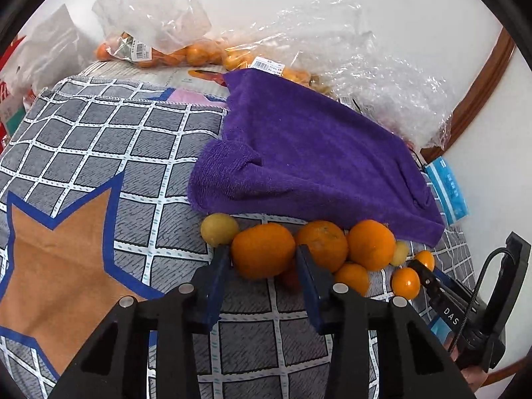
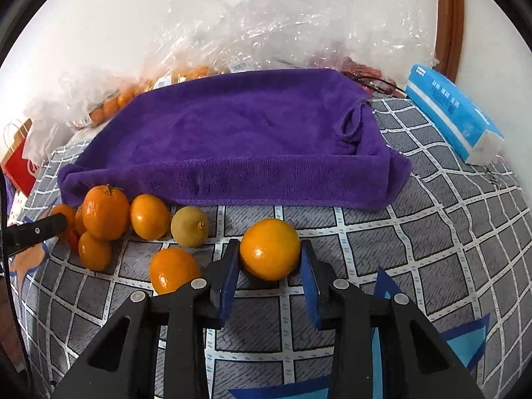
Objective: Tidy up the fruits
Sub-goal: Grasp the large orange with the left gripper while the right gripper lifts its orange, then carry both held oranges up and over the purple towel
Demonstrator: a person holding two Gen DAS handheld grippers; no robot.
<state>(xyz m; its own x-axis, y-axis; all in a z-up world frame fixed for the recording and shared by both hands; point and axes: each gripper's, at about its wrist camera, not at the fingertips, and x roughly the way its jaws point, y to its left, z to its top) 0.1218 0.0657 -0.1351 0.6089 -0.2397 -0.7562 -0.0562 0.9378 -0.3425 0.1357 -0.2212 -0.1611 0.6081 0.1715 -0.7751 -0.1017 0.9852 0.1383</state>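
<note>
Gripping one orange (image 1: pixel 262 249) each (image 2: pixel 270 248), both grippers (image 1: pixel 262 257) (image 2: pixel 270 259); purple towel (image 2: pixel 239 139) behind, loose fruit beside.

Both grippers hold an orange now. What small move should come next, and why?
Probably lift both a little: the left gripper and right gripper each pinch an orange resting on the checked cloth beside loose fruit.

Black fingers (image 1: pixel 219 266); blue pads (image 2: pixel 229 286)
</note>
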